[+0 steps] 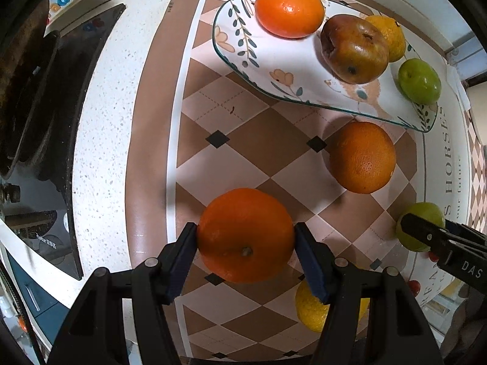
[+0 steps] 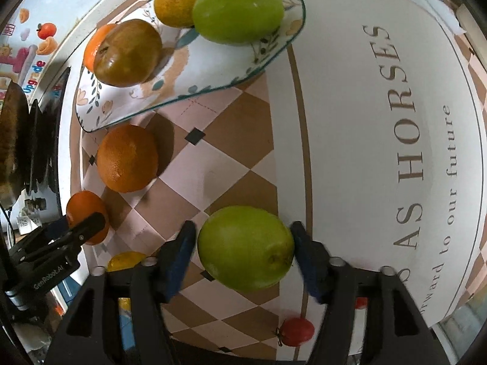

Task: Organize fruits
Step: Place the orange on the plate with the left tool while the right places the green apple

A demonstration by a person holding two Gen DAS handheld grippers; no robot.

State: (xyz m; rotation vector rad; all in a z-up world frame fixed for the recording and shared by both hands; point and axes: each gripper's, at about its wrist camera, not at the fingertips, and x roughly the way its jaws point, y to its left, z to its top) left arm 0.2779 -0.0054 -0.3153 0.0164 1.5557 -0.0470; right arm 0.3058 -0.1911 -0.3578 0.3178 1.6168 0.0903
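bare checkered mat ahead, loose orange (right) before crowded plate

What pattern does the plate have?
White with blue-green leaf sprigs and peach flowers; the plate shows it best in the left wrist view.

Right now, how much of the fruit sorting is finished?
Four fruits already sit on the floral plate. The left gripper holds an orange; the right gripper holds a green fruit. Another orange and a yellow fruit still wait on the mat.
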